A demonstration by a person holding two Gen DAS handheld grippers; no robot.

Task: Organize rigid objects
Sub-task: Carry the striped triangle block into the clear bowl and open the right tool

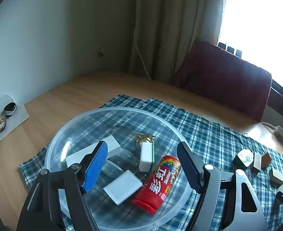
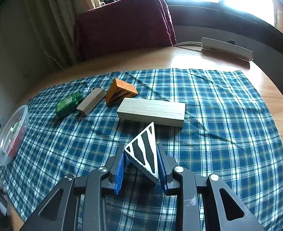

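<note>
My left gripper (image 1: 141, 157) hangs open over a clear plastic bowl (image 1: 68, 132). Inside the bowl lie a red Skittles tube (image 1: 158, 182), a white charger block (image 1: 122, 186), a white key fob on a gold ring (image 1: 146, 154) and a white box (image 1: 110, 144). My right gripper (image 2: 141, 154) is shut on a white triangular block with black stripes (image 2: 144, 150), held above the plaid cloth (image 2: 218, 115). Ahead on the cloth lie a long pale wooden block (image 2: 151, 111), an orange striped wedge (image 2: 120, 92), a small grey block (image 2: 91, 101) and a green case (image 2: 69, 103).
The wooden table (image 1: 83, 92) carries a white card with keys and a watch (image 1: 1, 121) at far left. A dark red cushion (image 2: 122, 23) stands behind the cloth. A white power strip (image 2: 226, 48) lies at the back right. The bowl (image 2: 12, 132) sits at the cloth's left edge.
</note>
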